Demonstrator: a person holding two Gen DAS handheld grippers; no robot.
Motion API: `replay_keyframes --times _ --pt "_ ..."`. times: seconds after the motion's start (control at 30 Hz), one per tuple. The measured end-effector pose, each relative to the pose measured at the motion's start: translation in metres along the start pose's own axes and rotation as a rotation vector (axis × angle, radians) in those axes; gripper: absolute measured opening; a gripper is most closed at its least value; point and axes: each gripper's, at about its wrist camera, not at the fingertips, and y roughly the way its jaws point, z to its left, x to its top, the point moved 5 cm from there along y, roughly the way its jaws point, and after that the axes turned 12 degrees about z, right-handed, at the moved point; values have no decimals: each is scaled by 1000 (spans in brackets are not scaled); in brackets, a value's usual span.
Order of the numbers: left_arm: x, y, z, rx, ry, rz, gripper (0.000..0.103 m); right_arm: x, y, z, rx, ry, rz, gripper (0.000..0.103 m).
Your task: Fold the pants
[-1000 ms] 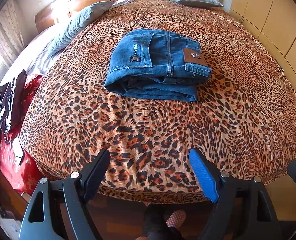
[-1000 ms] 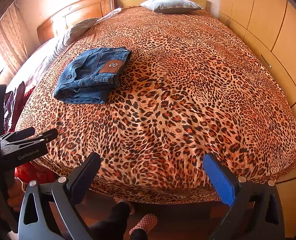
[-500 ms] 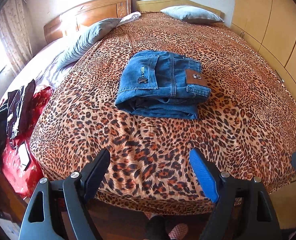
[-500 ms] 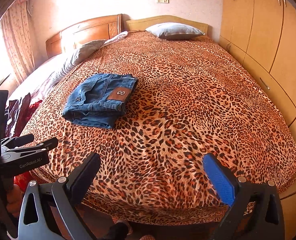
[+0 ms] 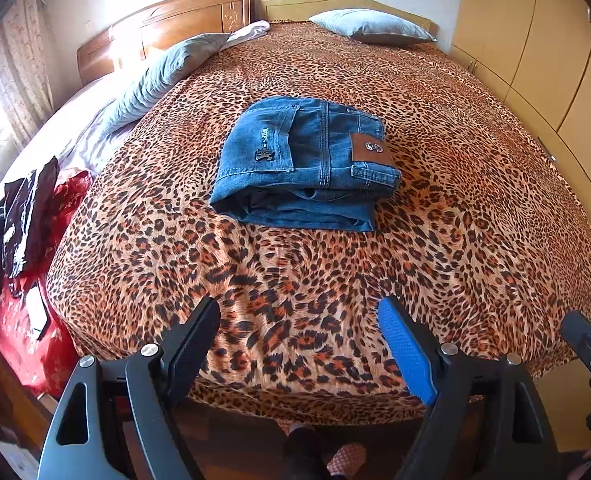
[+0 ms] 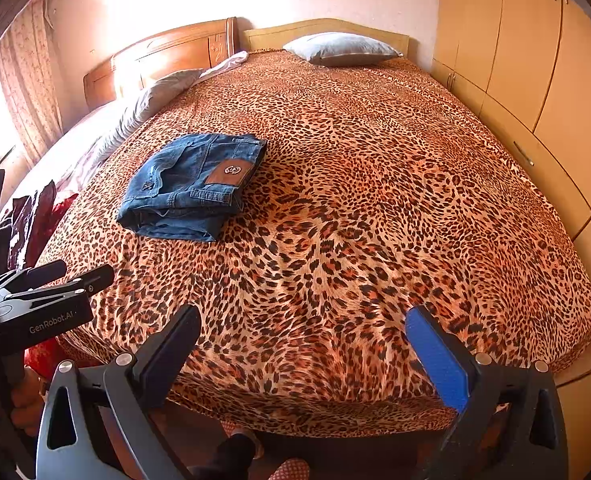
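Note:
A pair of blue jeans (image 5: pixel 307 164) lies folded into a compact stack on the leopard-print bedspread (image 5: pixel 455 220), brown leather patch facing up. The right wrist view shows the same jeans (image 6: pixel 191 184) at left of centre on the bedspread (image 6: pixel 375 200). My left gripper (image 5: pixel 299 320) hovers open over the bed's foot edge, well short of the jeans, with nothing between its fingers. My right gripper (image 6: pixel 303 328) is open too, empty, over the foot edge further right. The left gripper's body (image 6: pixel 39 300) shows at the left edge of the right wrist view.
Grey pillows (image 5: pixel 371 26) lie at the wooden headboard (image 5: pixel 167 28). A red cloth heap with dark garments (image 5: pixel 27 240) sits left of the bed. Wardrobe doors (image 6: pixel 535 60) line the right side. The person's leg and slippered foot (image 5: pixel 347 456) stand on the floor below.
Both views have pulled back and tilted up, so the jeans sit lower in frame and more wall and headboard show. The jeans have not moved and both grippers stay open.

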Motion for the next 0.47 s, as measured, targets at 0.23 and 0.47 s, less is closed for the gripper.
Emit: replay_keyframes --times 0.23,0.47 --pt "-2 -2 0 -12 -9 -3 81 0 1 1 -1 -2 7 103" --pt "1 0 2 16 -9 10 82 2 7 2 2 2 22 103"
